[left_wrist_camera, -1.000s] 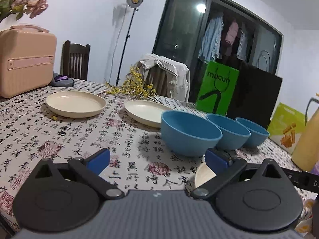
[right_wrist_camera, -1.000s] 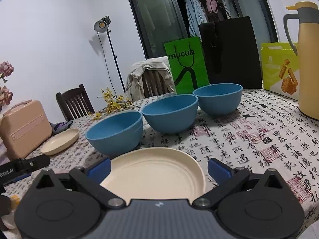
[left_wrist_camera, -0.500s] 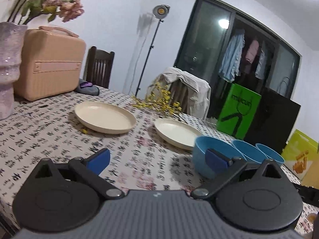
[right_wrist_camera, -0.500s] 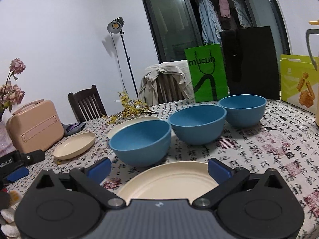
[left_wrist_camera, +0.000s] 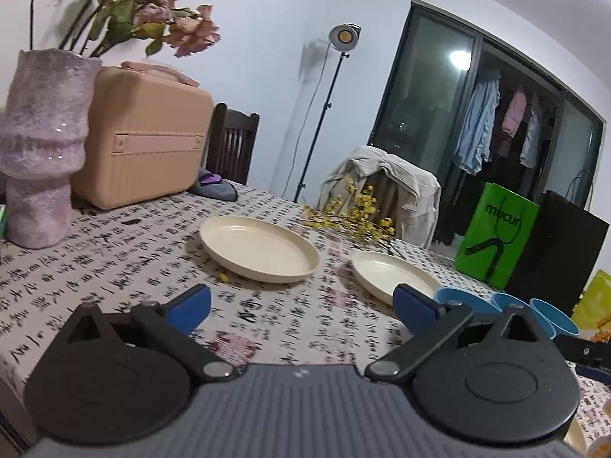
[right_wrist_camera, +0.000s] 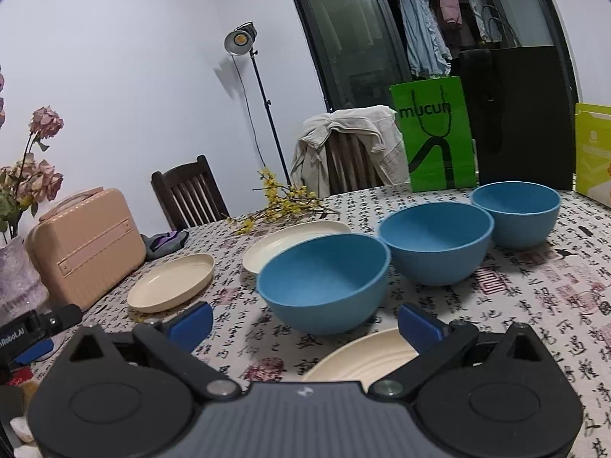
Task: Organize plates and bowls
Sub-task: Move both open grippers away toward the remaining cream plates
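Swinging left since a moment ago, the left gripper now faces two cream plates, where before a blue bowl filled its view; its fingers stand wide apart, holding nothing. The right gripper has drawn back a little, so the near plate that lay broad between its open fingers now shows only as a sliver by the right fingertip.

Beyond that plate three bowls run in a row toward the far right corner of the table: the near bowl, the middle bowl, the far bowl, close together. Left of them lie the second plate and the third plate, apart. Toward the left edge stand a vase and a pink case. Yellow sprigs lie at the far edge. Behind are chairs, a lamp stand and a dark glass door.
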